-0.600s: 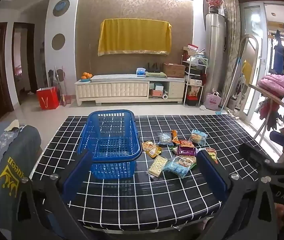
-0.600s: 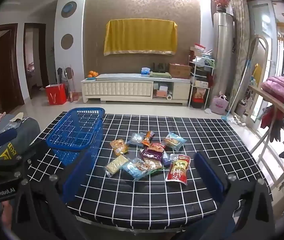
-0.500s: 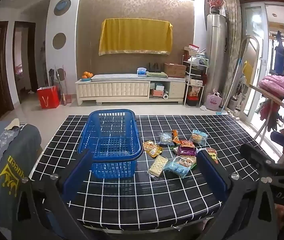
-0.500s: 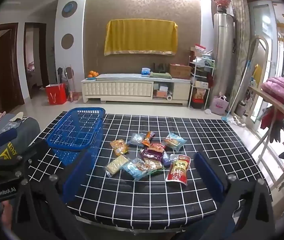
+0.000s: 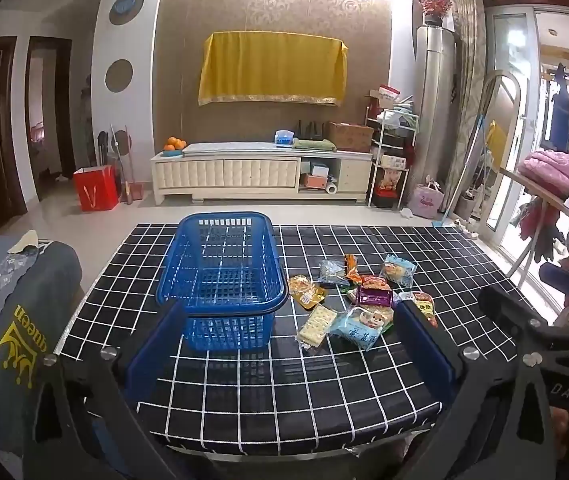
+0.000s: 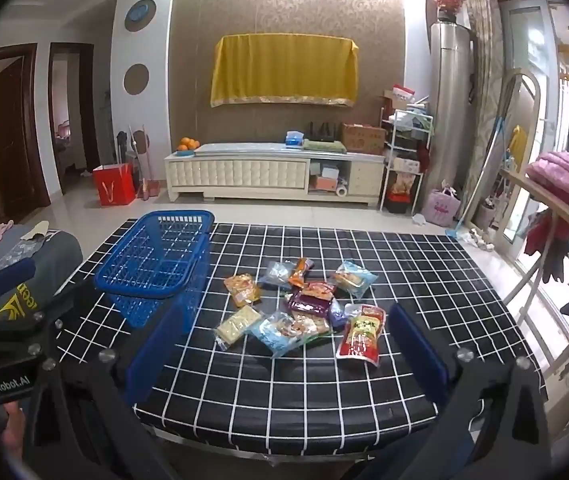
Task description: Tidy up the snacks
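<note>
— Checked tablecloth point(image 5: 284, 392): contents?
— Blue basket point(image 5: 222, 276) left; snack packets point(image 6: 304, 312) heaped just beside it.
— Tools?
— Left gripper point(image 5: 290, 344) and right gripper point(image 6: 284, 344) both spread wide, holding nothing.

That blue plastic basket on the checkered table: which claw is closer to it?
Left. The blue plastic basket sits just ahead of the left claw, by its left finger. From the right claw it lies off to the left, with snack packets straight ahead.
</note>
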